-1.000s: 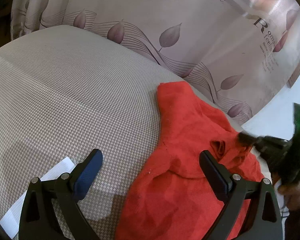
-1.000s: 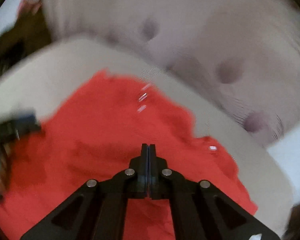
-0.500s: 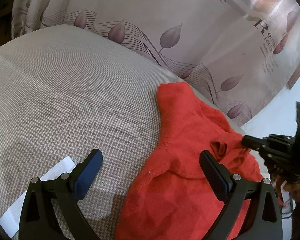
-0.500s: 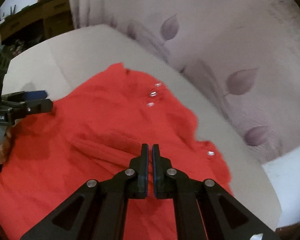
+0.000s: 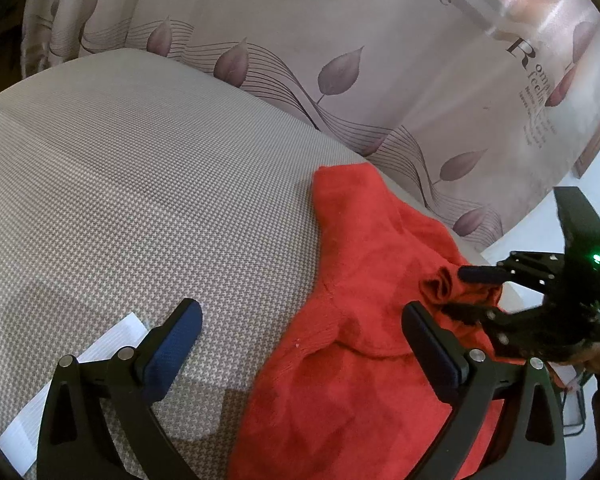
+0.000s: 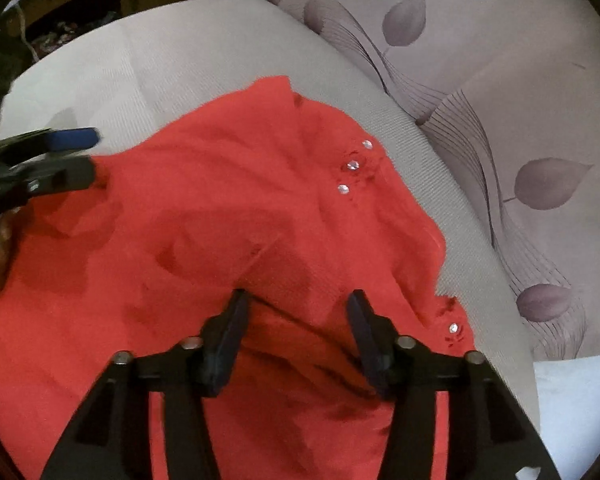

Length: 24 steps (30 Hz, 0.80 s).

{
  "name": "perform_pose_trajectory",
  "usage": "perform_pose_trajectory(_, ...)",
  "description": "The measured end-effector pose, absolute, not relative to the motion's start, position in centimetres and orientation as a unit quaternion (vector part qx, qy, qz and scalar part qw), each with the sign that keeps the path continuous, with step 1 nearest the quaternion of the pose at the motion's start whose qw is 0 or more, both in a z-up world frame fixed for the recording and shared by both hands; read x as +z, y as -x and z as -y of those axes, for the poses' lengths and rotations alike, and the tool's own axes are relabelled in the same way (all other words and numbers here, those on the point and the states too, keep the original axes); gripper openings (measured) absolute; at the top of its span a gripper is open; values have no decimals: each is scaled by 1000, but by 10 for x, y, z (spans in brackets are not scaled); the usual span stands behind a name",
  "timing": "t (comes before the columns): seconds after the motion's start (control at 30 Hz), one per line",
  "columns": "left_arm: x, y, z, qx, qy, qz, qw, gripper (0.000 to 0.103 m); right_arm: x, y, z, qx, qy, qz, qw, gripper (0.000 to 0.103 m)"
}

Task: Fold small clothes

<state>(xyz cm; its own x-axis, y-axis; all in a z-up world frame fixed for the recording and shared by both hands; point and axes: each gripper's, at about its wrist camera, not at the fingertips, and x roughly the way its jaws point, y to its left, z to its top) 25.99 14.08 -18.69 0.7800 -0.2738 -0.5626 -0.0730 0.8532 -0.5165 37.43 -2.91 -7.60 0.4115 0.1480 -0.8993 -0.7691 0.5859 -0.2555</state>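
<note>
A small red knit garment [image 5: 364, 280] lies crumpled on a grey woven cushion [image 5: 140, 184]. In the right wrist view the garment [image 6: 220, 220] shows several shiny studs [image 6: 353, 165]. My left gripper [image 5: 300, 332] is open and empty, low over the garment's left edge; it also shows at the left of the right wrist view [image 6: 66, 152]. My right gripper [image 6: 296, 320] is open, its fingers just above a raised fold of the garment. It shows at the right of the left wrist view [image 5: 472, 292], jaws apart around the bunched cloth.
A white paper slip [image 5: 80, 376] lies on the cushion near my left gripper. A leaf-patterned curtain [image 5: 340, 60] hangs behind the cushion's far edge. A white surface [image 6: 572, 400] lies beyond the cushion on the right. Dark furniture [image 6: 80, 4] stands at the far left.
My right gripper was shut one second ago and has opened wide over the garment fold. The left gripper has stayed still and open.
</note>
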Motion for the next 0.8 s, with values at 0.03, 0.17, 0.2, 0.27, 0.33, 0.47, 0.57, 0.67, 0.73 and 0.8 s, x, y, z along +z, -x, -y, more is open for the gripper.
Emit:
perform_pose_trajectory(0.03, -187, -260, -141, -56, 266, -327, 905, 100, -78, -377, 29, 297, 339, -458, 766, 8)
perform_pose_trajectory(0.17, -187, -259, -141, -57, 267, -326, 905, 100, -63, -376, 41, 285, 296, -436, 801, 6)
perform_pose_trajectory(0.2, -187, -259, -141, -57, 267, -326, 905, 100, -50, -372, 54, 281, 257, -419, 824, 6)
perform_pose_trajectory(0.27, -187, -259, -141, -57, 267, -325, 905, 100, -32, -364, 77, 273, 194, -391, 857, 6)
perform_pose_trajectory(0.33, -187, -259, -141, -57, 267, -326, 905, 100, -11, -354, 124, 242, 91, -361, 896, 6)
perform_pose_trajectory(0.47, -187, -259, -141, -57, 267, -325, 905, 100, -7, -338, 219, 183, -101, -337, 918, 6)
perform_pose_trajectory(0.57, -187, -258, -141, -57, 267, -325, 905, 100, -26, -319, 281, 148, -224, -330, 905, 6)
perform_pose_trajectory(0.67, -187, -258, -141, -57, 267, -325, 905, 100, -54, -304, 323, 129, -307, -325, 885, 6)
perform_pose_trajectory(0.73, -187, -258, -142, -57, 268, -325, 905, 100, -77, -294, 350, 123, -365, -320, 865, 6)
perform_pose_trajectory(0.8, -187, -258, -141, -58, 269, -324, 905, 100, -89, -285, 364, 131, -389, -312, 857, 7)
